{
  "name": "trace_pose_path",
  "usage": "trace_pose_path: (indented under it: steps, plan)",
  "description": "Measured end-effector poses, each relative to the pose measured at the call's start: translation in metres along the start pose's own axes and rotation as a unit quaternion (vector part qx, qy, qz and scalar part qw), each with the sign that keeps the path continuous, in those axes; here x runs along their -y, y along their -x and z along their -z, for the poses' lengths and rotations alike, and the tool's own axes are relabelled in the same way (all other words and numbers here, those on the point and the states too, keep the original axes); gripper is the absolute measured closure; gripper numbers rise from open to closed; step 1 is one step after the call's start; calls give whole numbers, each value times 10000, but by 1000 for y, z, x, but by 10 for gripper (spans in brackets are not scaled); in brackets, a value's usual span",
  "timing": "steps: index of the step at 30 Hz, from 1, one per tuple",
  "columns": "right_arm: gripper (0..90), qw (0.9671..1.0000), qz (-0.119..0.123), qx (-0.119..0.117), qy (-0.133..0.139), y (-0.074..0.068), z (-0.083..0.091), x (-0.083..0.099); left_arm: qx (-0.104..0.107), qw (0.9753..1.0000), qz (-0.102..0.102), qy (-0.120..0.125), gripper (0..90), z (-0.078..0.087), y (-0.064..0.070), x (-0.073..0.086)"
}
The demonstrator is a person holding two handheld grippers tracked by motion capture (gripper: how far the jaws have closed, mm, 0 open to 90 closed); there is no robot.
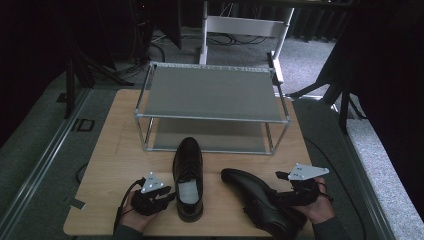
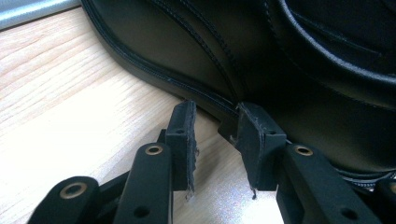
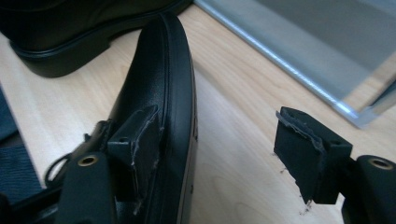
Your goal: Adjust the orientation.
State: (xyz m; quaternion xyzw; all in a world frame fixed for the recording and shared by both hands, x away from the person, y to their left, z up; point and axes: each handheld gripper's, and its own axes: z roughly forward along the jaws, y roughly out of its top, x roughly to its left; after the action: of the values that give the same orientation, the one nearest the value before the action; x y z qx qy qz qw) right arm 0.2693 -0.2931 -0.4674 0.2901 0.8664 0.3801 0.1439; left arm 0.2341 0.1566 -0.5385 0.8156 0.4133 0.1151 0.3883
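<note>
The rack [image 1: 212, 117], a two-shelf metal frame with flat grey shelves, stands at the far side of the wooden table [image 1: 110, 150] and serves as the landmark. In front of its lower shelf the upright shoe [image 1: 188, 177] sits toe toward the rack; to that shoe's right the tipped shoe [image 1: 260, 200] lies on its side, sole edge up. Both are smooth black leather with stitched seams and a rounded toe. The right gripper [image 3: 219, 154] stands released, one worn pad against the tipped shoe's upper, the other well clear; closing on that glossy curved sole could let the shoe slip or roll. The left gripper [image 2: 215, 140] is also unclenched, its jaws slightly parted, tips just at the upright shoe's welt; a pinch there may only skid off.
</note>
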Motion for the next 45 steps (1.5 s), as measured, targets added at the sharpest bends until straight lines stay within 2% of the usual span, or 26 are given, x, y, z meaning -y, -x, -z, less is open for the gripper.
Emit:
trace_pose_path:
  steps: [5,11,17,24,32,35,36,37,39,40,43,45]
  plan:
    - [345,9995,-244,201,57,11,2,2,52,10000,53,7,659,0,-2,1]
    - [408,9984,-293,490,17,20,3,4,50,10000,61,17,652,0,-2,1]
    - [459,9974,-367,592,-162,29,6,10,69,9999,79,28,643,-1,-3,1]
    - [498,9965,-538,613,-172,37,14,19,46,10000,81,21,643,-1,-3,1]
    - [552,9919,-853,931,-110,50,25,29,15,10000,92,-13,629,-3,-4,2]
    - [536,9897,-1008,1013,-20,55,28,34,-9,10000,76,-24,625,-3,-4,2]
    - [494,9889,-1016,1079,58,55,31,35,1,10000,80,-19,619,-3,-4,2]
    - [494,9889,-1016,1079,58,55,31,35,0,10000,77,-21,619,-3,-5,2]
    - [483,9911,-983,869,211,53,37,35,-15,10000,88,-26,614,-4,-5,2]
    - [483,9921,-893,861,204,50,39,35,-24,10000,88,-29,613,-4,-5,2]
    - [479,9951,-539,832,-34,41,40,34,-53,9999,76,-47,611,-5,-6,1]
    - [477,9960,-408,778,-177,37,38,34,-69,9999,79,-48,608,-6,-6,1]
